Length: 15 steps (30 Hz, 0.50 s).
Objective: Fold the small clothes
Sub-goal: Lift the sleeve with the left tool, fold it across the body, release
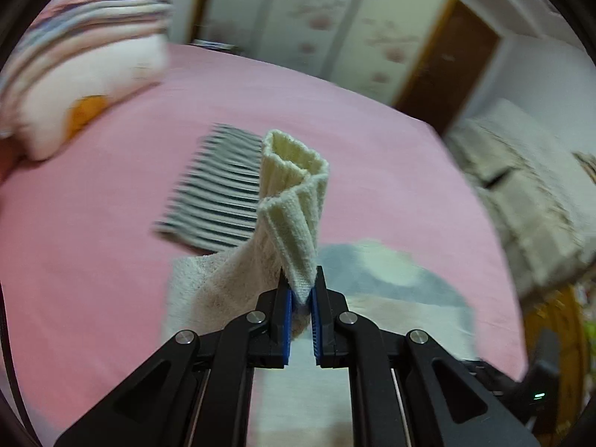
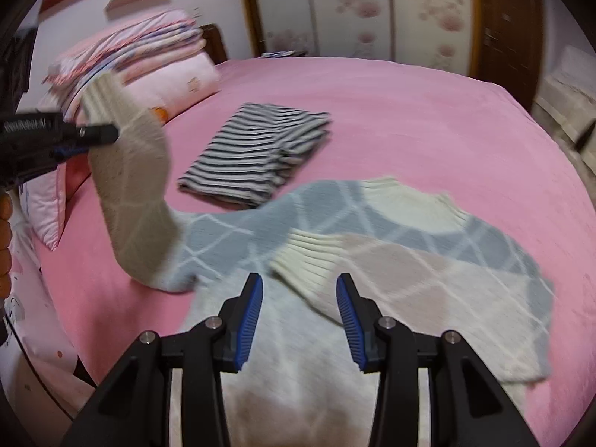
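Observation:
A small knit sweater (image 2: pixel 409 253) with grey, blue and beige diamonds lies on the pink bed (image 2: pixel 409 119). My left gripper (image 1: pixel 301 290) is shut on the cream ribbed cuff (image 1: pixel 294 186) of one sleeve. In the right wrist view that left gripper (image 2: pixel 108 134) holds the sleeve (image 2: pixel 130 178) lifted off the bed at the left. My right gripper (image 2: pixel 300 287) stands open above the sweater's body, just short of the other sleeve's cream cuff (image 2: pixel 309 260), which lies folded across the chest. Nothing sits between its blue pads (image 2: pixel 249 316).
A folded black-and-white striped garment (image 2: pixel 257 152) lies on the bed beyond the sweater. Stacked bedding and pillows (image 2: pixel 149 56) fill the far left corner. A wardrobe with flower panels (image 2: pixel 354 7) stands behind the bed. A hand (image 2: pixel 5 231) shows at the left edge.

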Tool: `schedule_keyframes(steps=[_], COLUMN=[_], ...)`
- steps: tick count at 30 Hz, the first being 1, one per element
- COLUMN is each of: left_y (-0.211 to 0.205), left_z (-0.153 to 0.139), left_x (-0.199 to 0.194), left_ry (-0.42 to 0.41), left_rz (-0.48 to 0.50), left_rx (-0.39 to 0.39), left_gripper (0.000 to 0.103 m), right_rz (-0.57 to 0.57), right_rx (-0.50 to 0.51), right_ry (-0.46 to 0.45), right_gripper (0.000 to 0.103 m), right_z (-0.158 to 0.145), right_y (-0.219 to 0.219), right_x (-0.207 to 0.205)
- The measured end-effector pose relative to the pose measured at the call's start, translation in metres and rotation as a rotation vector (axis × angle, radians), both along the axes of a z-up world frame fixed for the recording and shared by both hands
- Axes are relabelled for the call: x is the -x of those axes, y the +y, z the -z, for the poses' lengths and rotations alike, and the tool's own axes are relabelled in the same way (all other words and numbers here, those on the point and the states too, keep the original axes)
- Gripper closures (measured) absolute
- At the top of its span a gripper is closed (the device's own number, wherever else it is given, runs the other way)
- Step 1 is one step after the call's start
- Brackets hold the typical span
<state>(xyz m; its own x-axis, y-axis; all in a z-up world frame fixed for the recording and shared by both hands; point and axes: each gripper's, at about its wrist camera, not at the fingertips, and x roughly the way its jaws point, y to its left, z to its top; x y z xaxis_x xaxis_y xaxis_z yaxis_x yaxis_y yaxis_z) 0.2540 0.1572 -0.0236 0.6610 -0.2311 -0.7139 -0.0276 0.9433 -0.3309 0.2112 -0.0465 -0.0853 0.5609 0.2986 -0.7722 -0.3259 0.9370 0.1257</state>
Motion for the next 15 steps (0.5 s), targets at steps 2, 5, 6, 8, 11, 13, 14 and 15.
schedule_keyframes(steps=[2,5,6,8,11,13,14,15], left_y=[-0.039,-0.096,-0.112,-0.139,-0.161,-0.165,-0.167,-0.169], left_z=[0.004,0.027,0.038,0.069,0.116,0.145,0.153,0.159], left_x=[-0.002,-0.003,-0.002,0.001,-0.001,0.000,0.002,0.004], left_ry=[0.005,0.023,0.040,0.082,0.172,0.220,0.234,0.243], left_rz=[0.067,0.147,0.167,0.188,0.214,0.209,0.205,0.195], left_rx=[0.017,0.028,0.038,0.045,0.043,0.034,0.043,0.058], left_gripper=[0.097,0.096,0.096,0.096,0.092,0.081,0.076,0.067], right_rz=[0.034,0.084,0.096,0.132,0.179,0.200,0.209,0.214], right_rx=[0.008,0.019,0.023,0.033,0.031,0.027,0.026,0.025], right_ry=[-0.010,-0.014,-0.011,0.003,0.037,0.052,0.061,0.065], right_gripper=[0.062,0.062,0.062,0.061,0.061,0.061,0.061,0.061], right_z=[0.000,0.004,0.006,0.014,0.025,0.031,0.034,0.036], right_y=[-0.024,-0.060,-0.069,-0.094,-0.124,-0.136,-0.143,-0.149], right_x=[0.008,0.018,0.020,0.023,0.024,0.026,0.028,0.029])
